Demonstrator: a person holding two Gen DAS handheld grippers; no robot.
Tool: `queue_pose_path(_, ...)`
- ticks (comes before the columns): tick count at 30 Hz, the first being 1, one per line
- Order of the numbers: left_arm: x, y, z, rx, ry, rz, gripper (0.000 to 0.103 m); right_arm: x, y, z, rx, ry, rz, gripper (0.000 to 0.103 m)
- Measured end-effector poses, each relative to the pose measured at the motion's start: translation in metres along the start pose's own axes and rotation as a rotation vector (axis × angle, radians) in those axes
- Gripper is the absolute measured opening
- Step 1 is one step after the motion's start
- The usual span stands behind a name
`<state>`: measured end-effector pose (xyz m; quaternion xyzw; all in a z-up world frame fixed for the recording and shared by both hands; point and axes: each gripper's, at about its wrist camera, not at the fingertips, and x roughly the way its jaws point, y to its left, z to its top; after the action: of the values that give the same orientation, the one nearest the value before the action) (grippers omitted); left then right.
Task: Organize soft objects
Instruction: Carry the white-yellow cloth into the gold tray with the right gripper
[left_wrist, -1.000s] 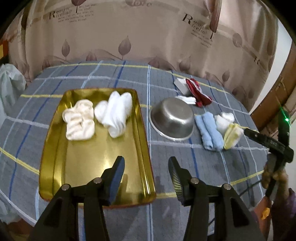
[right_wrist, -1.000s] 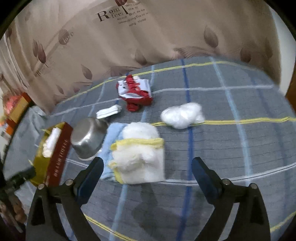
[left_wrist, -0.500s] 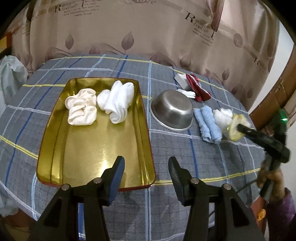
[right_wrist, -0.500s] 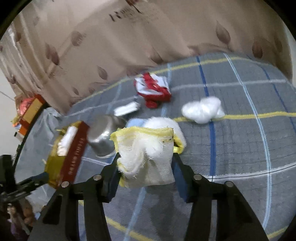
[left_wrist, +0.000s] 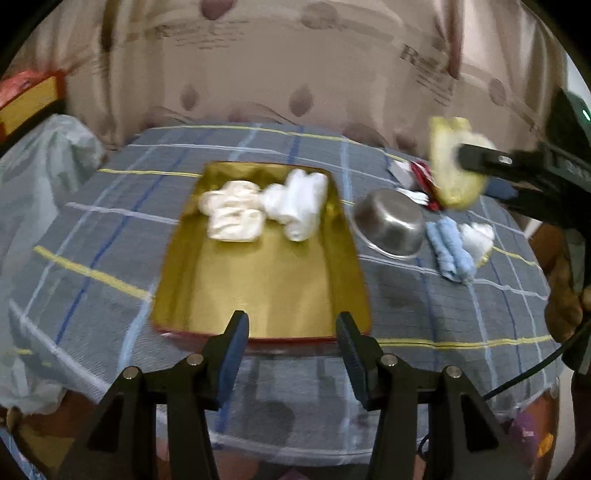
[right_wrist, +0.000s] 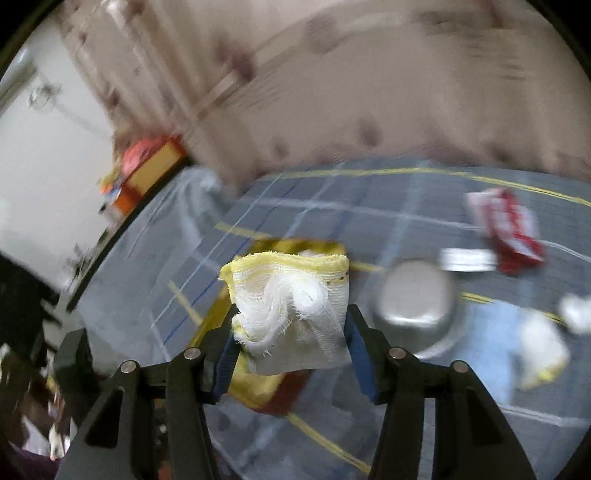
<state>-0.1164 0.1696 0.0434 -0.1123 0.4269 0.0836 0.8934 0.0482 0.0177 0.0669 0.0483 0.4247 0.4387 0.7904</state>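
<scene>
Gauze cloth with yellow trim (right_wrist: 291, 306) hangs clear of the surface, pinched mid-bundle by the right gripper (right_wrist: 291, 345), whose jaws are easing slightly. Light and limp. Gold tray (left_wrist: 266, 295) waits at twelve o'clock of the left gripper (left_wrist: 291, 354), half-open, empty.

A gold tray (left_wrist: 258, 295) holds a cream cloth (left_wrist: 232, 218) and a white one (left_wrist: 299, 206). The desk cover (left_wrist: 110, 229) is grey plaid with blue, white and yellow lines. The held cloth (right_wrist: 295, 310) is white gauze edged in yellow.

Black tools (right_wrist: 291, 332), blue pads (left_wrist: 231, 354), silver screws
</scene>
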Motion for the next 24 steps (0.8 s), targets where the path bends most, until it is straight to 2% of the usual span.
queue_pose_path(4, -0.009, 0.015, -0.003, -0.013, -0.053, 0.096, 0.05, 0.074, 0.041, 0.003, -0.06, 0.143, 0.013, 0.052)
queue_pose_path(9, -0.006, 0.036, -0.006, -0.071, -0.036, 0.063, 0.05, 0.139, 0.061, -0.005, -0.062, 0.277, -0.026, 0.052)
queue_pose_path(14, -0.001, 0.045, -0.011, -0.074, -0.013, 0.054, 0.05, 0.176, 0.062, -0.011, -0.048, 0.341, -0.071, 0.054)
queue_pose_path(24, -0.005, 0.061, -0.019, -0.1, -0.008, 0.039, 0.05, 0.209, 0.079, -0.009, -0.095, 0.348, -0.154, 0.061)
